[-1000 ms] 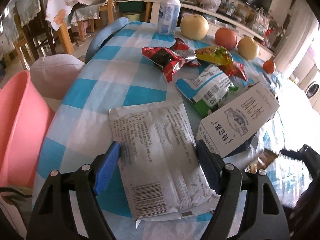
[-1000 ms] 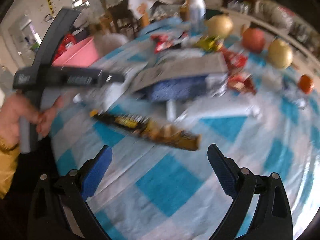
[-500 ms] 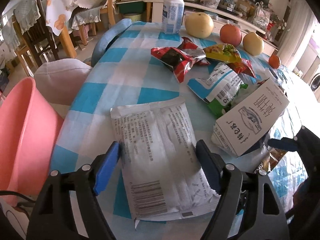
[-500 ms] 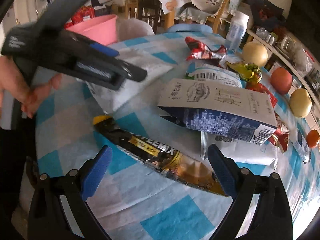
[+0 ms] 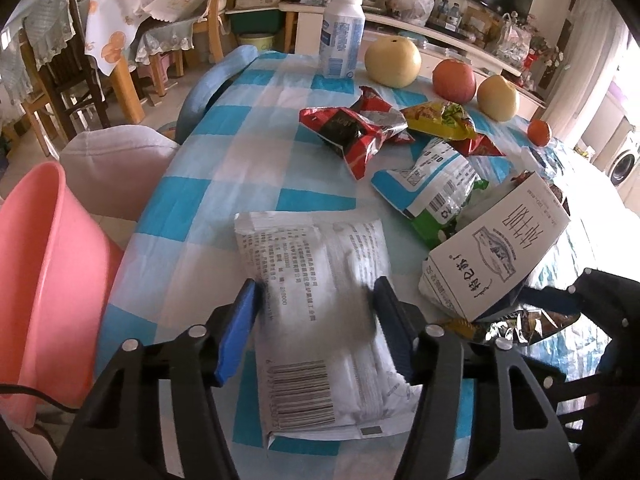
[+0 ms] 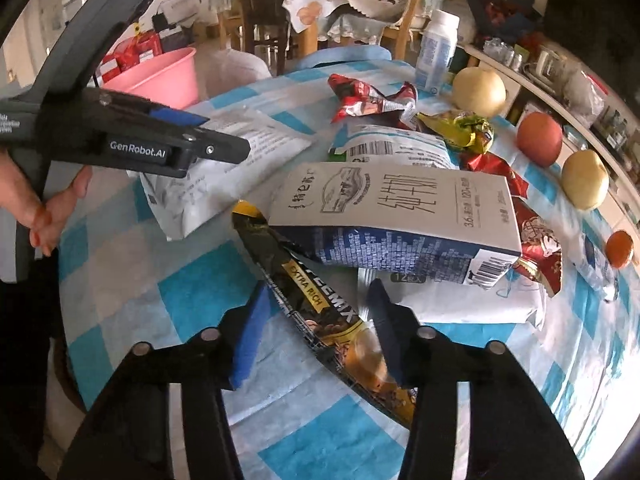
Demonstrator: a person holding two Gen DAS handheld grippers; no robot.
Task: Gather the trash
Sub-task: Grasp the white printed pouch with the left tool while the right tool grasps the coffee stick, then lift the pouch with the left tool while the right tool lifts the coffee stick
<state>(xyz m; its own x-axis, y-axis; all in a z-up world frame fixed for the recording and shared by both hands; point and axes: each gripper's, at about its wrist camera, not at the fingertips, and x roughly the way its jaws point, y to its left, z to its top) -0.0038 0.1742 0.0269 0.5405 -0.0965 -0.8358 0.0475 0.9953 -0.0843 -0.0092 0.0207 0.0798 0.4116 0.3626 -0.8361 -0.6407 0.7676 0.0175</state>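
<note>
A flat white wrapper (image 5: 316, 280) with a barcode lies at the near edge of the blue-checked table (image 5: 248, 144). My left gripper (image 5: 314, 308) has its blue pads against the wrapper's two long edges, and its jaws are closing, squeezing it. The right wrist view shows that gripper (image 6: 216, 144) from the side, a hand behind it. A long black and gold coffee packet (image 6: 316, 304) lies slantwise between the pads of my right gripper (image 6: 318, 308). Those jaws are closing too, with a thin gap left at the left pad. One end of the packet is tucked under a white and blue milk carton (image 6: 400, 208).
A pink bin (image 5: 40, 280) stands off the table's left edge beside a white-covered seat (image 5: 116, 164). Red (image 5: 352, 132), yellow-green (image 5: 440, 120) and blue-white (image 5: 432, 188) snack bags lie mid-table. A white bottle (image 5: 340, 36), pears, an apple (image 5: 454, 80) and an orange sit at the far side.
Both pairs of jaws have narrowed sharply. The left pads now pinch the white wrapper's edges. The right gripper has settled over the coffee packet, now flanked closely by its pads.
</note>
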